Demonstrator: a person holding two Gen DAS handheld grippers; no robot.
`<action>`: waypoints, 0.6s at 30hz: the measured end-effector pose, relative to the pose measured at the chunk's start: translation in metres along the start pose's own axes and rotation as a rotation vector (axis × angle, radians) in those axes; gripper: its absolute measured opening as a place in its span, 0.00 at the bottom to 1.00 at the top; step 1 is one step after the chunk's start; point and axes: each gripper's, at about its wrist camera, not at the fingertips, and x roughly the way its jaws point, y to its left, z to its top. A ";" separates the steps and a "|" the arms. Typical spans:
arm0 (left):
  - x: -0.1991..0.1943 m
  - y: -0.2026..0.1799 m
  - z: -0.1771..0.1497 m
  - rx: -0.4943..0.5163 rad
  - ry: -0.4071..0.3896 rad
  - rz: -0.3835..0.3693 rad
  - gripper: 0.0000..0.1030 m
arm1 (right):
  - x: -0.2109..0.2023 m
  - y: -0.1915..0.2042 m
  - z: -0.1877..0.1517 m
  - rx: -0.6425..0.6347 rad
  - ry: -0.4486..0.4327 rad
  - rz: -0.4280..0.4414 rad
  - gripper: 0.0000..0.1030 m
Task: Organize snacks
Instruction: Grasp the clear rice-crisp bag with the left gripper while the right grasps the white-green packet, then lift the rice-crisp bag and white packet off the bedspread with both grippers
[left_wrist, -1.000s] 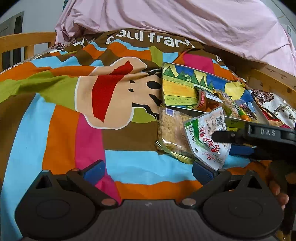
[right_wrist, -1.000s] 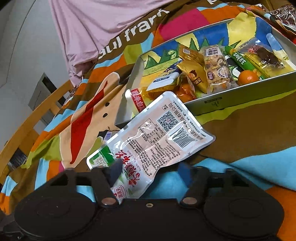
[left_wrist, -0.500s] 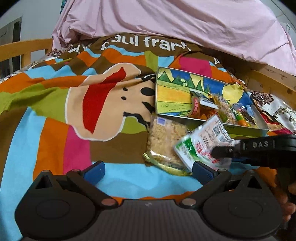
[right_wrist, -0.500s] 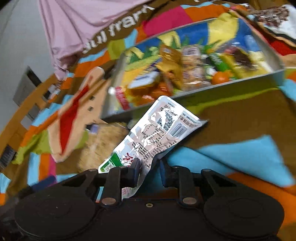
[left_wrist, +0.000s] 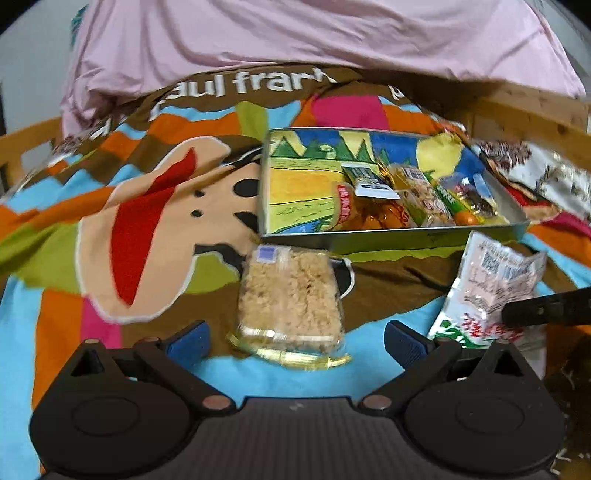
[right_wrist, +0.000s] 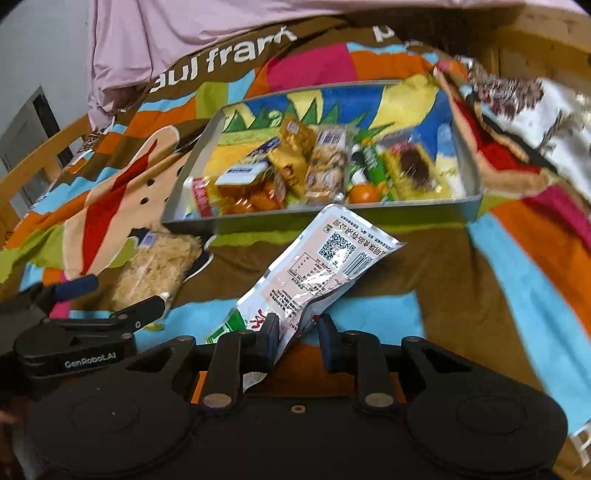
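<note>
Both grippers are showing matte black bodies with two round discs, and brass-coloured rivets are sitting at the linkage pivots. The left gripper (left_wrist: 295, 341) is wearing blue pads (left_wrist: 186, 341), and "GenRobot.AI" is showing in grey on its side. The right gripper (right_wrist: 295, 338) is carrying dark blue pads (right_wrist: 272, 334) and a small screw below them.

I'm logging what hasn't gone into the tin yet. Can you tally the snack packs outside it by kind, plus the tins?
White printed pouch, shut in the right gripper: 1
Clear pack of beige crumbly snack, lying on the blanket: 1
Metal tin holding snacks: 1
Total: 3
</note>
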 end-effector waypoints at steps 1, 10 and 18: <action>0.004 -0.003 0.003 0.017 0.000 0.008 1.00 | 0.001 -0.001 0.001 -0.004 -0.006 -0.005 0.24; 0.046 -0.018 0.024 0.122 0.064 0.031 0.96 | 0.023 -0.021 0.008 0.112 0.003 0.048 0.24; 0.058 -0.008 0.019 0.068 0.101 0.052 0.80 | 0.034 -0.020 0.008 0.139 -0.009 0.068 0.24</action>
